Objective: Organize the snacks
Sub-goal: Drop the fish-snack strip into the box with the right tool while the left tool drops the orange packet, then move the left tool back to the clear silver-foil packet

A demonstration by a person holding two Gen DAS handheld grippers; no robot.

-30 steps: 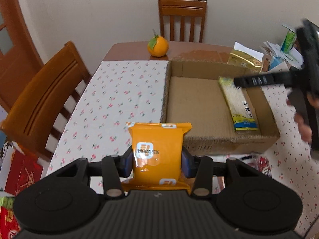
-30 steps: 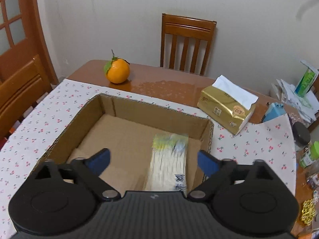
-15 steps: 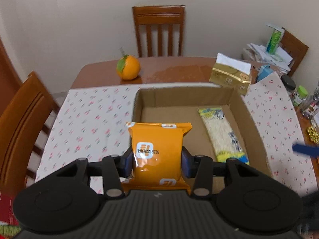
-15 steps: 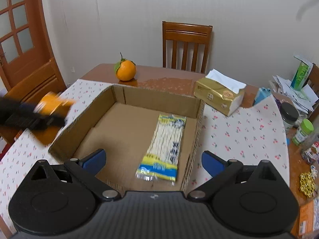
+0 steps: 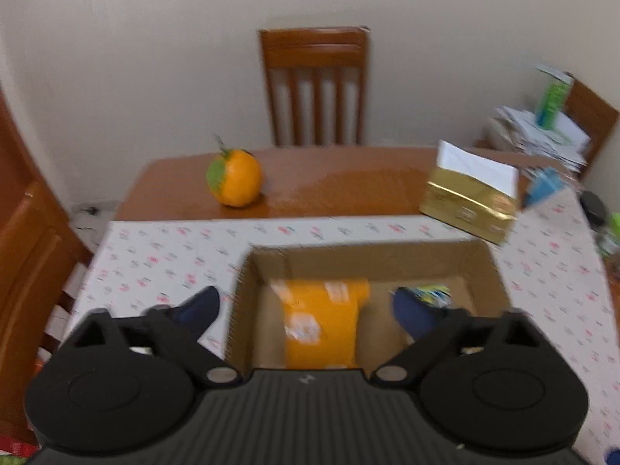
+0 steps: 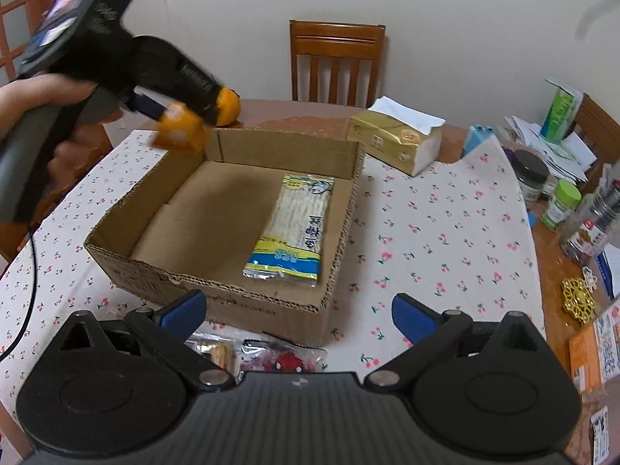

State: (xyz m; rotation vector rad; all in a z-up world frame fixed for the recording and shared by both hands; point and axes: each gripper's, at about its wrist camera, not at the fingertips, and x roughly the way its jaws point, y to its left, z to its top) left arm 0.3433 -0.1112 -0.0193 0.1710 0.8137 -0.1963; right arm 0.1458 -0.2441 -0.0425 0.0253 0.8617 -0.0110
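Now released over the box [image 5: 484,267]: left hand-held gripper [image 5: 306,306] jaws just sprung wide, orange packet [image 5: 321,325] dropping free inside beside the noodle pack [image 6: 294,224]; right hand-held gripper [image 6: 298,306] open, empty, free for another snack.

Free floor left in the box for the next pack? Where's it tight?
In the cardboard box, bare floor lies between the left wall and the noodle pack; the orange pack is dropping there. Cloth right of the box is bare. Jars crowd the right edge.

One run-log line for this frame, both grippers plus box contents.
left gripper: jaws just opened, orange snack packet released over cardboard box | right gripper: open, empty | in box: noodle packet
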